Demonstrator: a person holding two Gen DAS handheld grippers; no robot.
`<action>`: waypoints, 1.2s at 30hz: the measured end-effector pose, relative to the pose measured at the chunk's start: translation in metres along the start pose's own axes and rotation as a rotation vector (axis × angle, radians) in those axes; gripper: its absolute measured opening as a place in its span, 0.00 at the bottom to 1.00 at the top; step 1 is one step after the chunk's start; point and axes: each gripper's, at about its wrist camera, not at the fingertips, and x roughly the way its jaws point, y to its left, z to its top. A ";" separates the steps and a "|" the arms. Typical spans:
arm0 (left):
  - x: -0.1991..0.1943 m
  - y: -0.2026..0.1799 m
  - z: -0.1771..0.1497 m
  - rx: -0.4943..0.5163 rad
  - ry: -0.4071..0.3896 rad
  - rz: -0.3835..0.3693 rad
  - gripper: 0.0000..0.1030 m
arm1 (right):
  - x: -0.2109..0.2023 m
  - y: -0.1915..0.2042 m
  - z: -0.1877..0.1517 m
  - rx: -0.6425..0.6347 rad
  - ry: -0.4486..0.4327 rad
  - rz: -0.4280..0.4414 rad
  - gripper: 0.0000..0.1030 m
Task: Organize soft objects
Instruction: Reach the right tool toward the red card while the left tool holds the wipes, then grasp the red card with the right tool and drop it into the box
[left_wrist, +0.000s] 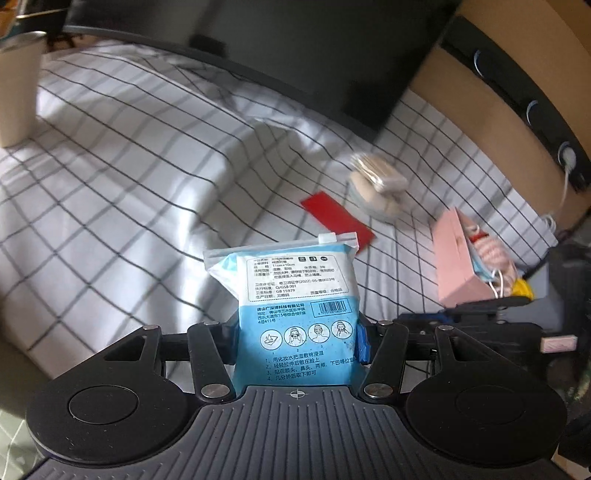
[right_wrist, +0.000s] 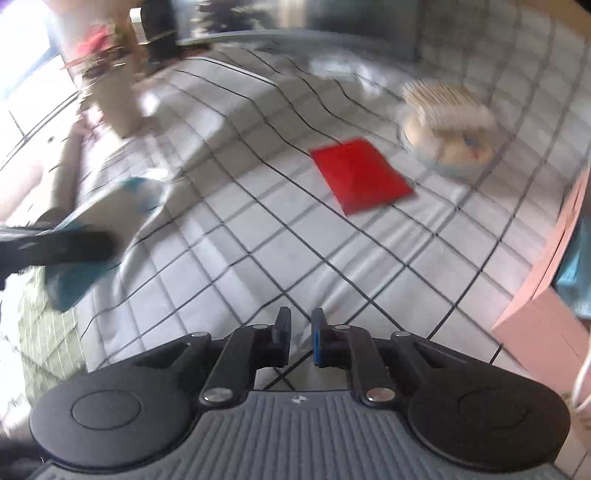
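My left gripper (left_wrist: 295, 343) is shut on a blue and white pack of cotton pads (left_wrist: 291, 302) and holds it upright above the checked cloth. The pack also shows blurred at the left of the right wrist view (right_wrist: 110, 221). My right gripper (right_wrist: 300, 332) is empty, its jaws nearly together with a narrow gap, low over the cloth. A pink box (left_wrist: 458, 269) with masks and soft items inside stands at the right; its corner shows in the right wrist view (right_wrist: 546, 295). A bag of cotton swabs on a round pack (left_wrist: 376, 184) lies beyond, also visible in the right wrist view (right_wrist: 447, 122).
A red flat card (left_wrist: 340, 218) lies on the checked cloth (left_wrist: 129, 166), also in the right wrist view (right_wrist: 360, 177). A pale cup (left_wrist: 16, 88) stands far left. A dark monitor base (left_wrist: 295, 55) is at the back. A black power strip (left_wrist: 535, 110) runs along the right.
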 end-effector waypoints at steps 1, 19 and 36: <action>0.005 -0.003 0.000 0.006 0.010 -0.006 0.57 | -0.002 0.003 0.003 -0.036 -0.022 -0.036 0.35; 0.009 0.014 -0.018 -0.098 0.024 -0.035 0.56 | 0.063 -0.025 0.099 0.092 -0.060 0.136 0.76; 0.000 0.043 -0.003 -0.122 0.023 -0.011 0.56 | 0.128 0.022 0.111 0.025 -0.166 -0.176 0.81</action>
